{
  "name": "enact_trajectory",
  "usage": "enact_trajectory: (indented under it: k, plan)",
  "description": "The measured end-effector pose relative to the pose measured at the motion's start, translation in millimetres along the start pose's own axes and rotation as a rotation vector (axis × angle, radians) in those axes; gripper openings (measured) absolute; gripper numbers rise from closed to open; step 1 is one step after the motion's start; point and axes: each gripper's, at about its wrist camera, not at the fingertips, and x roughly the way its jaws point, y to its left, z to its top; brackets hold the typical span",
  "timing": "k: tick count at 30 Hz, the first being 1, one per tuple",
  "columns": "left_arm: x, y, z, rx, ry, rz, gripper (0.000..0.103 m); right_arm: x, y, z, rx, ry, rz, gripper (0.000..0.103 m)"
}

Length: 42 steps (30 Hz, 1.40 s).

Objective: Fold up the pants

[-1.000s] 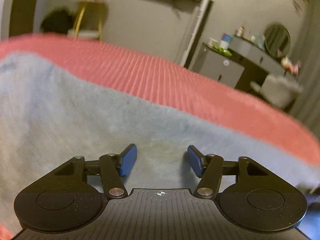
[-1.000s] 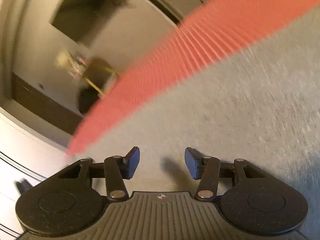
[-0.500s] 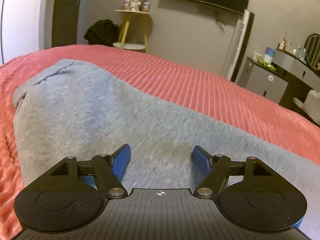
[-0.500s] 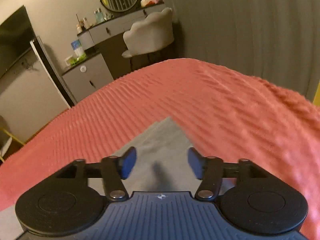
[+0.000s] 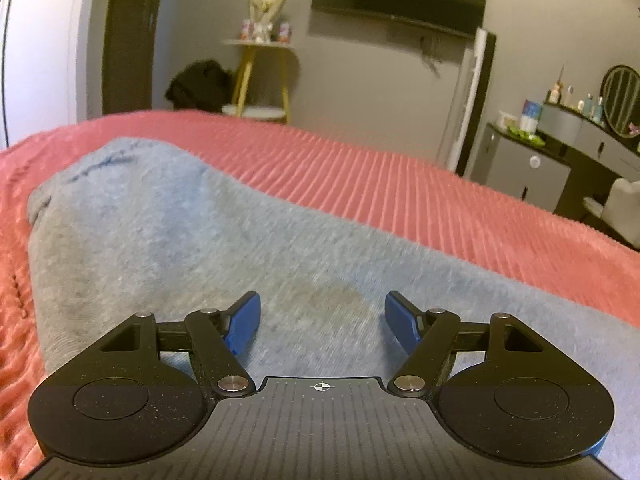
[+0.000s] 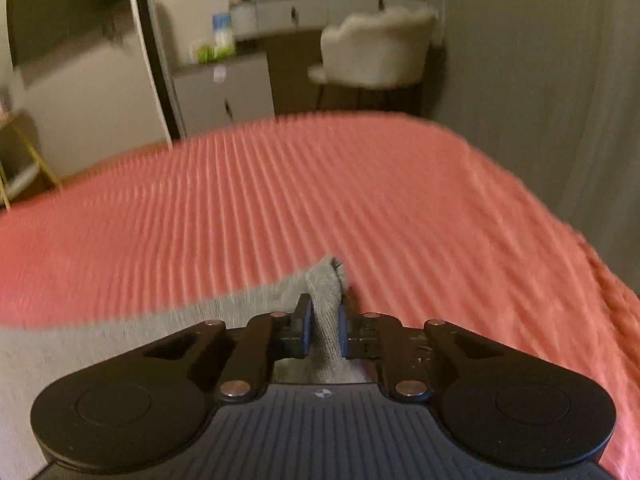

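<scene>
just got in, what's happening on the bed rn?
A person with a handheld tool in each hand is folding grey pants spread on a red ribbed bedspread. The right tool is shut on a corner of the fabric, which bunches up between its blue pads. The left tool is open over the middle of the pants and grips nothing. From how things lie, the fold itself is not yet made.

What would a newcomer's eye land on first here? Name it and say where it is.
The ribbed coral-red bedspread fills both views. Across it lie the grey pants, and the right hand-held gripper is shut on a bunched corner of them at the centre of its view. The left hand-held gripper is open over the grey cloth.
</scene>
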Motion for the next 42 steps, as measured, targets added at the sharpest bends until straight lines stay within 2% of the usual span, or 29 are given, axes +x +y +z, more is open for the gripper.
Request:
enact_trajectory:
  k: [2, 3, 4, 5, 6, 7, 9, 11, 14, 16, 17, 20, 24, 26, 27, 29, 30, 31, 32, 35, 37, 38, 41, 42]
  plan:
    - [0.6, -3.7, -1.5, 0.016, -0.001, 0.022, 0.075, 0.7, 0.3, 4.7, 0.048, -0.038, 0.035, 0.012]
    - [2.6, -4.1, -2.7, 0.019, 0.014, 0.035, 0.075, 3.6, 0.8, 1.2, 0.044, -0.053, 0.013, 0.014]
    - [3.9, -3.6, -3.7, 0.019, 0.024, 0.043, 0.075, 6.8, 0.1, -6.0, 0.029, -0.031, -0.033, 0.016]
    - [4.5, -2.7, -4.1, 0.018, 0.029, 0.049, 0.076, 14.9, 1.2, -11.1, 0.017, 0.01, -0.087, 0.022]
    - [4.5, -1.5, -3.5, 0.015, 0.032, 0.054, 0.076, 22.9, -1.3, -14.5, 0.021, 0.021, -0.102, 0.027]
    - [4.3, 0.0, -2.7, 0.009, 0.034, 0.055, 0.077, 15.1, -3.3, -18.0, 0.05, -0.006, -0.108, 0.034]
    - [4.3, 4.3, -1.4, -0.017, 0.04, 0.047, 0.077, -8.7, -12.4, -21.2, 0.163, -0.048, -0.126, 0.037]
    - [4.9, 6.7, -0.2, -0.037, 0.048, 0.036, 0.077, -52.9, -27.6, -37.1, 0.324, -0.127, -0.132, 0.037]
    - [0.0, 4.7, 0.6, -0.047, 0.063, -0.017, 0.077, -112.5, -49.6, -81.2, 0.498, -0.179, -0.123, 0.037]
    - [-4.9, 1.6, -0.2, -0.061, 0.082, -0.065, 0.077, -139.8, -63.6, -115.3, 0.6, -0.169, -0.119, 0.037]
    - [-7.4, -0.1, -1.2, -0.067, 0.093, -0.085, 0.077, -151.1, -70.5, -136.8, 0.666, -0.162, -0.105, 0.037]
    - [-18.1, -5.8, -4.1, -0.082, 0.122, -0.133, 0.077, -145.4, -89.8, -179.2, 0.815, -0.076, 0.0, 0.036]
    - [-31.3, -3.4, -4.6, -0.124, 0.166, -0.19, 0.077, -119.9, -95.7, -203.3, 0.947, -0.08, 0.158, 0.037]
    - [-36.8, 0.1, -5.2, -0.145, 0.186, -0.216, 0.077, -114.4, -94.5, -202.2, 0.966, -0.082, 0.2, 0.051]
    - [-38.3, 1.6, -5.8, -0.152, 0.2, -0.225, 0.077, -106.3, -93.2, -199.5, 0.952, -0.081, 0.235, 0.053]
    - [-41.1, 1.2, -7.0, -0.138, 0.218, -0.245, 0.077, -86.6, -88.8, -189.2, 0.937, -0.067, 0.224, 0.052]
    - [-42.8, -0.4, -7.3, -0.12, 0.222, -0.246, 0.077, -85.1, -87.3, -185.6, 0.93, -0.071, 0.231, 0.043]
    - [-44.3, -1.9, -7.4, -0.101, 0.223, -0.254, 0.077, -83.7, -85.7, -181.2, 0.921, -0.064, 0.233, 0.02]
    - [-45.3, -3.4, -7.9, -0.086, 0.226, -0.265, 0.077, -84.6, -83.9, -177.1, 0.903, -0.065, 0.247, 0.014]
    - [-43.9, -9.2, -12.2, -0.06, 0.243, -0.289, 0.077, -95.1, -76.1, -164.4, 0.811, -0.121, 0.271, 0.018]
    - [-41.5, -15.1, -15.0, -0.022, 0.242, -0.274, 0.077, -95.6, -74.6, -164.3, 0.8, -0.12, 0.263, 0.031]
    - [-41.3, -17.6, -16.3, -0.001, 0.239, -0.271, 0.077, -92.4, -75.9, -165.6, 0.822, -0.107, 0.28, 0.033]
    - [-43.2, -19.8, -17.6, 0.03, 0.229, -0.274, 0.077, -87.0, -77.3, -164.9, 0.84, -0.07, 0.266, 0.03]
    - [-43.6, -19.3, -17.5, 0.029, 0.226, -0.278, 0.077, -88.6, -76.2, -162.7, 0.825, -0.068, 0.254, 0.019]
